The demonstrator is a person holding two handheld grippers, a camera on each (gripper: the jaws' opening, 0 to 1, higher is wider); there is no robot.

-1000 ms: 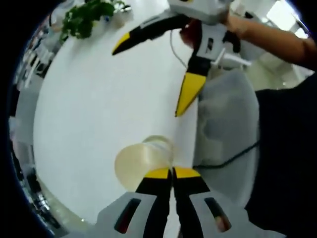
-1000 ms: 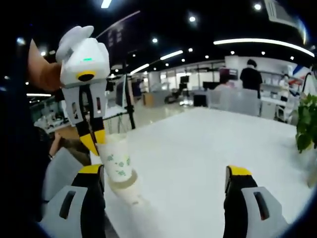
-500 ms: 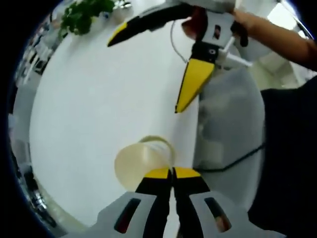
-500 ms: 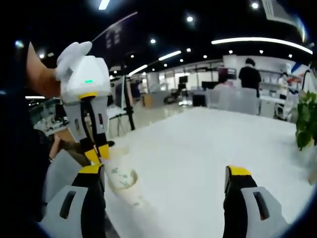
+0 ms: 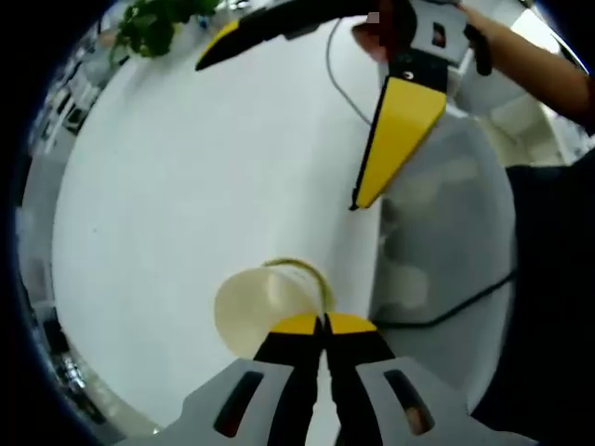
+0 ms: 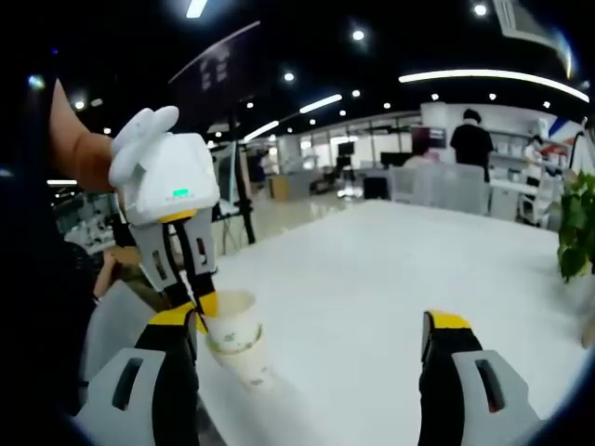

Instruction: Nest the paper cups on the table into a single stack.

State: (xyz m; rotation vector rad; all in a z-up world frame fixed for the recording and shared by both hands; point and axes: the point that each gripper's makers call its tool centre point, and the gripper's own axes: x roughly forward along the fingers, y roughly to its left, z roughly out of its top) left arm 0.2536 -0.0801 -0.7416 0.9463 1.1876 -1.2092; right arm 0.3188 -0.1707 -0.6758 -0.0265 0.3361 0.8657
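Note:
A cream paper cup [image 5: 263, 305] is pinched at its rim by my left gripper [image 5: 323, 322], whose jaws are closed on the cup's wall. In the right gripper view this cup [image 6: 232, 321] sits upright, nested in a second cup [image 6: 247, 360] with green print that stands on the white table [image 6: 372, 269] near its edge. My left gripper [image 6: 203, 305] comes down onto the rim from above. My right gripper [image 6: 310, 325] is open, with the stack just inside its left jaw and nothing held. In the left gripper view, the right gripper [image 5: 279, 135] hangs wide open over the table [image 5: 186, 186].
A green potted plant [image 5: 153, 23] stands at the table's far side, also at the right edge as the plant [image 6: 576, 232]. A grey chair [image 5: 437, 232] sits by the table edge beside the cups. People and desks [image 6: 469, 139] are in the background.
The left gripper has lowered the held cup into the cup standing on the table; it was above it and tilted before, and now sits upright inside. The right gripper stayed open.

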